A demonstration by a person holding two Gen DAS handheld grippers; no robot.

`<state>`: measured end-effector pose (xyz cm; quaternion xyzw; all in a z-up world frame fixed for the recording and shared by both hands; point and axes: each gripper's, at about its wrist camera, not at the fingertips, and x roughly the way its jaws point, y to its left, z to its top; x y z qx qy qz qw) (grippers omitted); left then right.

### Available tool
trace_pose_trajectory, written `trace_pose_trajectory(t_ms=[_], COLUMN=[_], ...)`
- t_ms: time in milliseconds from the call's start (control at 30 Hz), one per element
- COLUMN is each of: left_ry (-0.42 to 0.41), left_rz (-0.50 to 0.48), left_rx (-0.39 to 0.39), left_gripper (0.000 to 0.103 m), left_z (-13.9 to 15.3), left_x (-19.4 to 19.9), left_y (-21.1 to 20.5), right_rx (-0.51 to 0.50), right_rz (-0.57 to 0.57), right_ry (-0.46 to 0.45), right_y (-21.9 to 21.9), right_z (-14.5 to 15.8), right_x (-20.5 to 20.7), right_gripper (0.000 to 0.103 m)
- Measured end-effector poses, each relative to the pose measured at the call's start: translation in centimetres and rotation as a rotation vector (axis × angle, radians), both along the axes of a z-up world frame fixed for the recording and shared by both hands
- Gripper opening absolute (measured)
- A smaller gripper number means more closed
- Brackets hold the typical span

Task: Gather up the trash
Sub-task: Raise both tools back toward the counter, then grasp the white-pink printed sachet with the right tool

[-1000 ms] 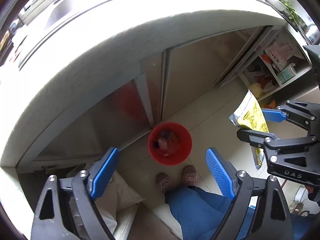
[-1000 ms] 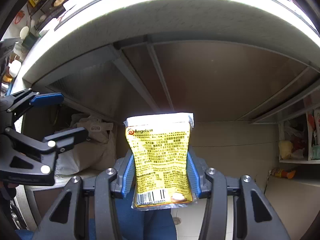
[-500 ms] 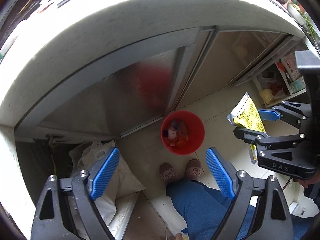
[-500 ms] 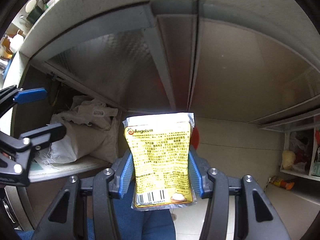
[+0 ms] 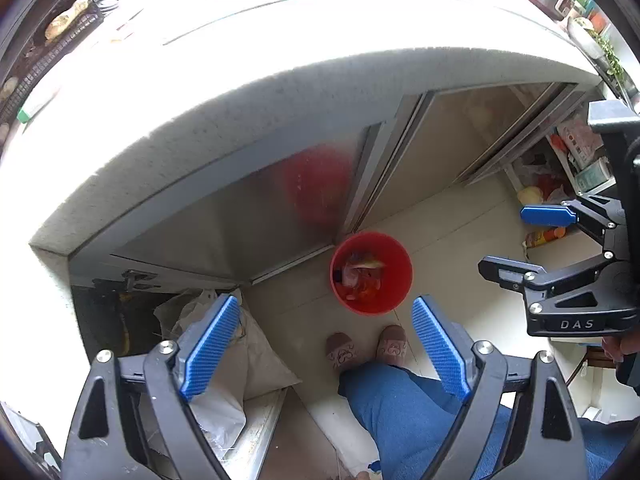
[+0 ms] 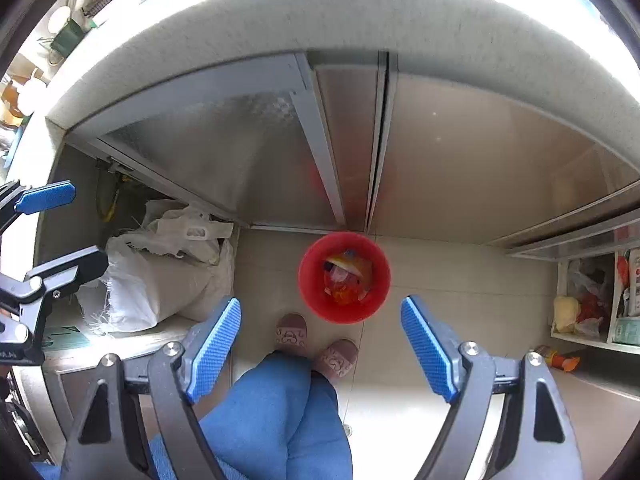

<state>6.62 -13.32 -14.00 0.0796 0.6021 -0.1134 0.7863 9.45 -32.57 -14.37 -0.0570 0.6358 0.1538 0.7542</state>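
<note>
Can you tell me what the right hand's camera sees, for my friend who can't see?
The right tongs hang open and empty above a red bin of trash on the floor. Two slippers stand beside it.

Pale tiled floor (image 6: 460,264) carries red bin (image 6: 308,276), trash inside, touching cabinet base. Two slippers (image 6: 291,330) just beside bin. White sacks (image 6: 160,276) left of bin, near.

Straight below the right gripper (image 6: 321,340) jaws the way is open down to the red bin (image 6: 308,280) — metal cabinet doors (image 6: 248,152) wall off the far side, a white sack (image 6: 160,280) crowds the left, slippered feet (image 6: 292,332) stand nearer.
</note>
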Motion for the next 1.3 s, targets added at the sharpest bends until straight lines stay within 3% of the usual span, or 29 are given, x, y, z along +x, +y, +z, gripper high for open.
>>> trace_pose_trajectory(t_ms=[267,633,933,1300], left_ry=[-0.064,-0.201,-0.239,-0.212], left_rz=[0.041,0.111,0.174,0.228], left_rx=[-0.027,0.014,0.039,0.062], left_gripper=[0.087,0.087,0.091,0.103], left_z=[3.9,11.6,15.1,15.5], left_x=[-0.7,0.5,7.8,18.4], left_y=[1.1,4.6,10.6,19.1], right_rx=[0.013,0.072,0.103,0.1], right_rz=[0.026,0.111,0.18,0.183], right_ry=[-0.076,-0.206,-0.243,-0.225], right_y=[1.0,3.5,8.4,16.5], right_z=[3.6,10.6,12.7,13.5], right_x=[-0.3,2.6,10.3,22.1], right_gripper=[0.081,0.084,0.084,0.084])
